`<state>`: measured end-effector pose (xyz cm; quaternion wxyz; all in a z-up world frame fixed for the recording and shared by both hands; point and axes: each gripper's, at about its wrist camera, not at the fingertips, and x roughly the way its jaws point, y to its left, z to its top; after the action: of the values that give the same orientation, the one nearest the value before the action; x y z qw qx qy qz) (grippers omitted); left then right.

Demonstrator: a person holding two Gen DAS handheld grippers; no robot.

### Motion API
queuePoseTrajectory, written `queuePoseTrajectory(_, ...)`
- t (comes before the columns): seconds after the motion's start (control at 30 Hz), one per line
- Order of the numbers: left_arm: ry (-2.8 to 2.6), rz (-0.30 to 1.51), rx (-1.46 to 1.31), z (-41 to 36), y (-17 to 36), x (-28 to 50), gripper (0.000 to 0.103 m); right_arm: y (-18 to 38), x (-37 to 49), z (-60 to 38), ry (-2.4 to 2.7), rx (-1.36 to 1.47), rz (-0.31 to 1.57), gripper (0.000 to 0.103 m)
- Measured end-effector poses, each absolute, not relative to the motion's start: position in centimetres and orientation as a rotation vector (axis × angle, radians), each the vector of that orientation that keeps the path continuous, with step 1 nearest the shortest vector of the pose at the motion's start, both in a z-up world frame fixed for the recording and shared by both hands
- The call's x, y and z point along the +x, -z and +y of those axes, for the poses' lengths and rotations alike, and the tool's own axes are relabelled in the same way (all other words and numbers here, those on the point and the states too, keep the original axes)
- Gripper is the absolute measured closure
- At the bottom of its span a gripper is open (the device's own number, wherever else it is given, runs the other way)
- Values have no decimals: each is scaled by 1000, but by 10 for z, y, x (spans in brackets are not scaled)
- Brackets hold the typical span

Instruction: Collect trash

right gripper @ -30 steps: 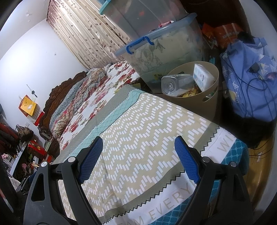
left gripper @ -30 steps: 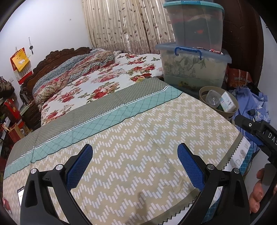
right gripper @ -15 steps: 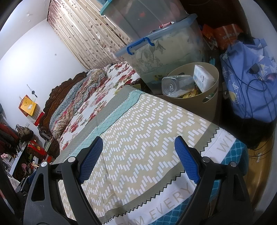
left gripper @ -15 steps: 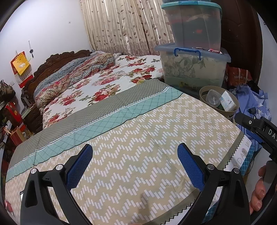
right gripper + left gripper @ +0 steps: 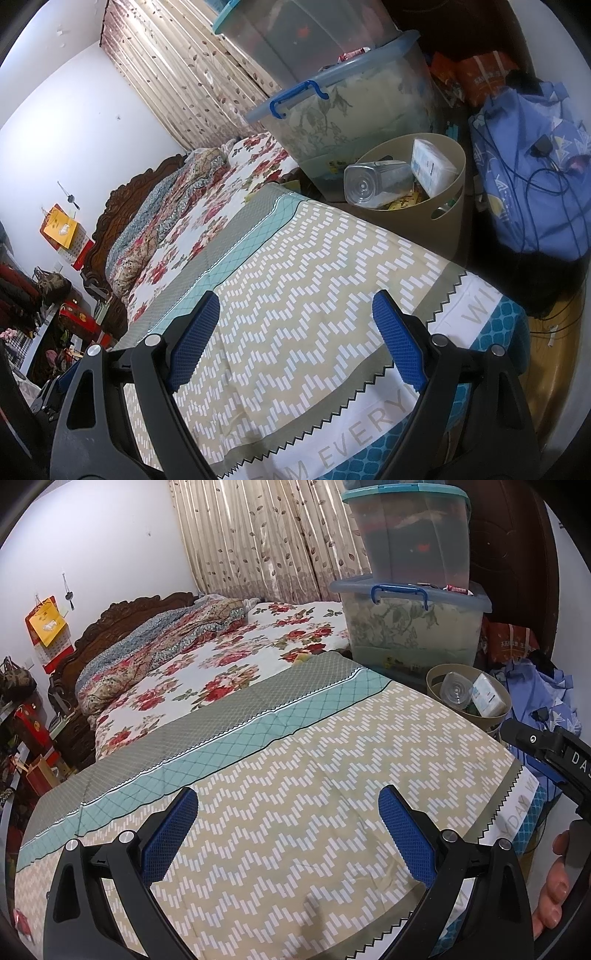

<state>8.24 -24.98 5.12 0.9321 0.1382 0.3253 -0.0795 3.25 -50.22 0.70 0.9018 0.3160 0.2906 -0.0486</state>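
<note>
- Left claw (image 5: 288,834): spread wide and empty, poised over the bed (image 5: 295,812).
- Right claw (image 5: 291,339): likewise wide apart, holding nothing, above the bed's corner.
- Bin (image 5: 448,206): stands just beside the bed's far corner; a clear bottle (image 5: 376,182) and a white packet (image 5: 430,168) lie inside.
- Stacked storage boxes (image 5: 410,624) rise behind the bin; a blue bag (image 5: 532,177) lies to its right.

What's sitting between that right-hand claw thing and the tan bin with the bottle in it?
Only bedding: in the right wrist view, the zigzag-patterned sheet runs bare from the open right gripper up to the tan bin, which stands just past the bed's edge.
</note>
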Motion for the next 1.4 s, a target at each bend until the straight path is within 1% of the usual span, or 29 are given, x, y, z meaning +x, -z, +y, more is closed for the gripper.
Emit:
queuePoseTrajectory(0.53,169,667,289,-250,-51,79,9,-8,21,-500,127,666,569,15)
queuePoseTrajectory(1.4,161,661,294,-248,-49,78,9,-9,16,-499,133,668,557,13)
